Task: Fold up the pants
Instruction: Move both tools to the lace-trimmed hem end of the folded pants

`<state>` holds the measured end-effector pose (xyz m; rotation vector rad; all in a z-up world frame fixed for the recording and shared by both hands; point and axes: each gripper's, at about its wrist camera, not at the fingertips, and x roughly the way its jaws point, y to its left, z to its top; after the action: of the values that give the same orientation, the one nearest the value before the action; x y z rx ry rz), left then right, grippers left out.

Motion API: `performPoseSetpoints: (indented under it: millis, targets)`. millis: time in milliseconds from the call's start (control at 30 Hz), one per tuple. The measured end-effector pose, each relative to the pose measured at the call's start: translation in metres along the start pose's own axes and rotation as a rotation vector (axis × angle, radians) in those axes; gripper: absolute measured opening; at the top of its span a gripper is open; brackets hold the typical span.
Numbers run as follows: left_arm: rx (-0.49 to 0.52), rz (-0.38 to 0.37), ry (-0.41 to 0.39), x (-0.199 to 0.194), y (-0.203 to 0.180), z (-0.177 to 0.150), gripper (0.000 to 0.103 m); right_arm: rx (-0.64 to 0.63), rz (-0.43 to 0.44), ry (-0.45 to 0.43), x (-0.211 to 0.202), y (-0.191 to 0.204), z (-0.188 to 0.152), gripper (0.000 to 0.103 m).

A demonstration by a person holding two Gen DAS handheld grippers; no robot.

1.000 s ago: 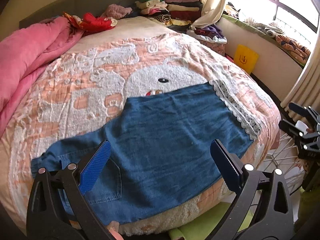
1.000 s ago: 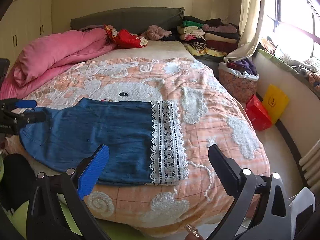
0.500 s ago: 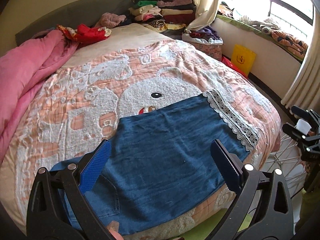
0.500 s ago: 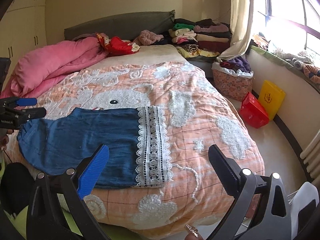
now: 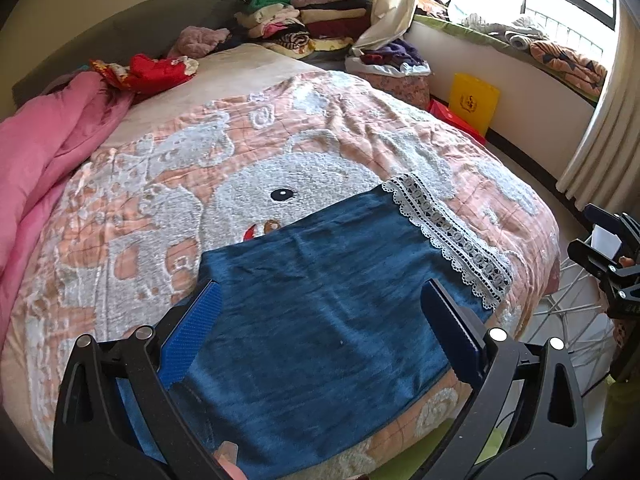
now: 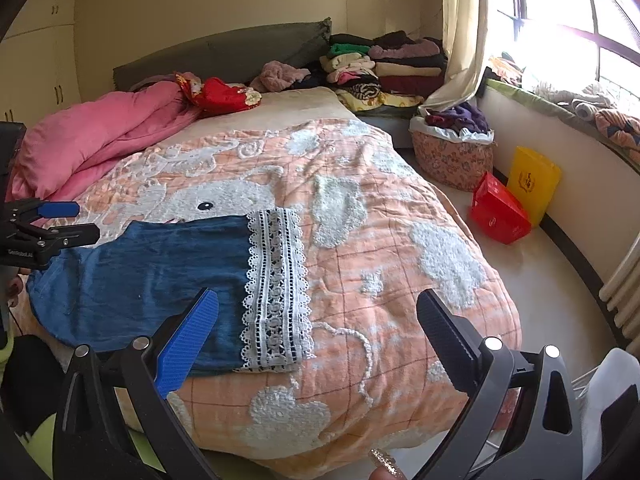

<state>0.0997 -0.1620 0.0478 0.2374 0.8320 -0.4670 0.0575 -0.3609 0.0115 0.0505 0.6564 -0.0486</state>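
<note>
Blue denim pants [image 5: 320, 312] with a white lace hem [image 5: 448, 236] lie flat across the near edge of the bed. My left gripper [image 5: 320, 316] is open and empty, hovering above the pants near the waist end. My right gripper [image 6: 316, 320] is open and empty, above the lace hem [image 6: 276, 292] end of the pants [image 6: 152, 280]. The left gripper also shows at the left edge of the right wrist view [image 6: 56, 224], and the right gripper at the right edge of the left wrist view [image 5: 600, 236].
The bed has an orange and white patterned cover [image 6: 380, 216]. A pink duvet [image 5: 40, 152] lies at the left. Folded clothes [image 6: 384, 68] are stacked at the head. A laundry basket [image 6: 452, 156], a red box [image 6: 496, 212] and a yellow bin [image 6: 532, 184] stand on the floor at right.
Both grippers have drawn back and risen a little from the pants, so more of the bed shows. The pants lie unmoved. Both stay open.
</note>
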Motion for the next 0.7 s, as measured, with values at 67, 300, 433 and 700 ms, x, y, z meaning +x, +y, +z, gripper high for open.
performPoseSetpoints:
  millis: [67,300,433,700]
  targets:
    - [0.007,-0.003,0.003,0.004,-0.003,0.002,0.093,0.003,0.003,0.005,0.003,-0.002,-0.001,0.099]
    - [0.025,-0.019,0.027,0.027,-0.008,0.012,0.093,0.019,0.021,0.041,0.022,-0.006,-0.008,0.099]
    - [0.03,-0.035,0.047,0.043,-0.009,0.017,0.093,0.035,0.044,0.071,0.034,-0.006,-0.014,0.098]
    - [0.049,-0.064,0.064,0.073,-0.011,0.036,0.093,0.06,0.103,0.138,0.059,-0.001,-0.027,0.099]
